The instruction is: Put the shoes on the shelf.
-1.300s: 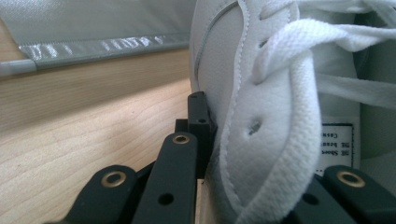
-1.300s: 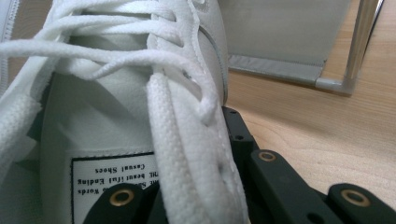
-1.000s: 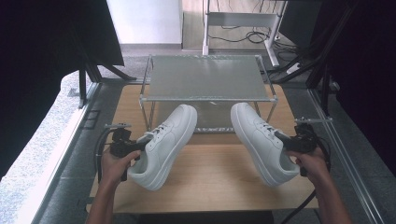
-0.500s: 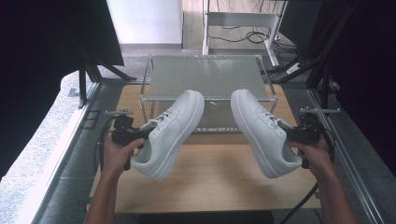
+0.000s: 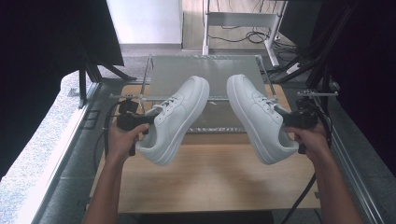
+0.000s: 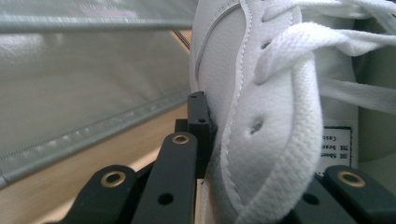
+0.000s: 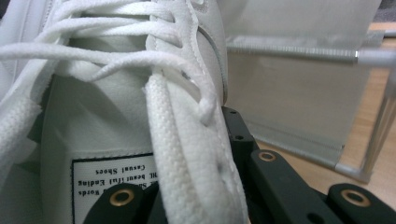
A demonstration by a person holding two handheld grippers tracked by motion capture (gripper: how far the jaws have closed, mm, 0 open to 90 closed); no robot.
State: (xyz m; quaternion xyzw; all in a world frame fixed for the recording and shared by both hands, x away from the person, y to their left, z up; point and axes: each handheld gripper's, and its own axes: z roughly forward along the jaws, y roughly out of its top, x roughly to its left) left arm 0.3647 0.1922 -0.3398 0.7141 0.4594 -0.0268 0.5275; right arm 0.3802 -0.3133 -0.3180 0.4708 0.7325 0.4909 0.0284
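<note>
Wooden table [image 5: 210, 182], seen from above, with a metal-framed rack [image 5: 205, 74] standing at its far edge; the rack carries a grey mesh shelf and thin tubular rails. Two white lace-up sneakers are held in the air above the table, in front of the rack, toes pointing away from the person and slightly upward. The left sneaker [image 5: 180, 116] leans with its toe toward the right; the right sneaker [image 5: 259, 116] leans with its toe toward the left, so the two toes stand near each other but apart. Neither sole touches the table or the rack. The left gripper [image 5: 140, 122], in the person's left hand [image 5: 122, 140], is clamped on the outer side wall of the left sneaker beside the lacing; in the left gripper view one black jaw presses flat against the leather. The right gripper [image 5: 288, 120], in the right hand [image 5: 312, 139], is clamped likewise on the collar of the right sneaker, beside the tongue and its printed label [image 7: 112, 179]. Black cables trail from both grippers.
</note>
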